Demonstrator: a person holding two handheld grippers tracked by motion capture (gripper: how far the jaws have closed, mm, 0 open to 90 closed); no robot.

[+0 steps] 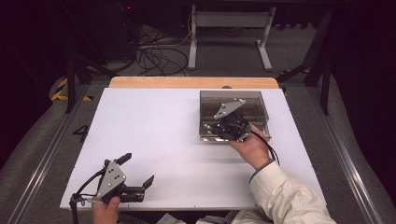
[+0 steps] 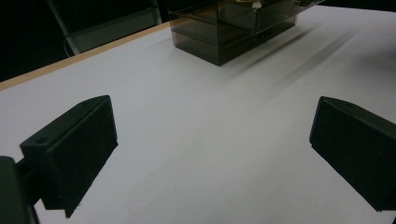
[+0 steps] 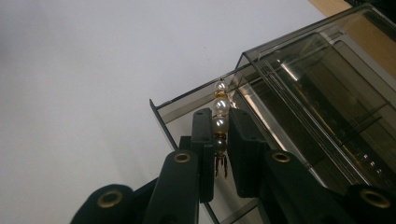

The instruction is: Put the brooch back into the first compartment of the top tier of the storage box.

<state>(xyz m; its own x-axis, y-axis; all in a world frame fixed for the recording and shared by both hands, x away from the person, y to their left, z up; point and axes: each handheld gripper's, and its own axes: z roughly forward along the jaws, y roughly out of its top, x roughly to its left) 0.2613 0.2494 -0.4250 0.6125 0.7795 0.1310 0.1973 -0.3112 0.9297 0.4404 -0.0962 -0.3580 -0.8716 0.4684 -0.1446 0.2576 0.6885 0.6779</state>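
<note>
A smoky clear drawer box (image 1: 256, 106) stands on the white table at the right of the middle. Its small drawer (image 3: 183, 114) is pulled out. Just over that drawer my right gripper (image 3: 220, 140) is shut on a short pearl and gold ornament (image 3: 220, 108), whose pearls stick up past the jaw tips. From above, the right gripper (image 1: 211, 128) sits at the box's near left corner, with a hand behind it. My left gripper (image 1: 136, 170) rests at the table's near left, open with nothing between its wide-set jaws. Ahead of the left gripper (image 2: 215, 154) the box (image 2: 219, 39) stands far off.
The white table top (image 1: 154, 126) has a wooden strip (image 1: 187, 82) along its far edge. Beyond it are a metal frame's legs (image 1: 229, 32) and loose cables (image 1: 159, 53) on the floor. A sleeve (image 1: 285, 196) comes in at the near right.
</note>
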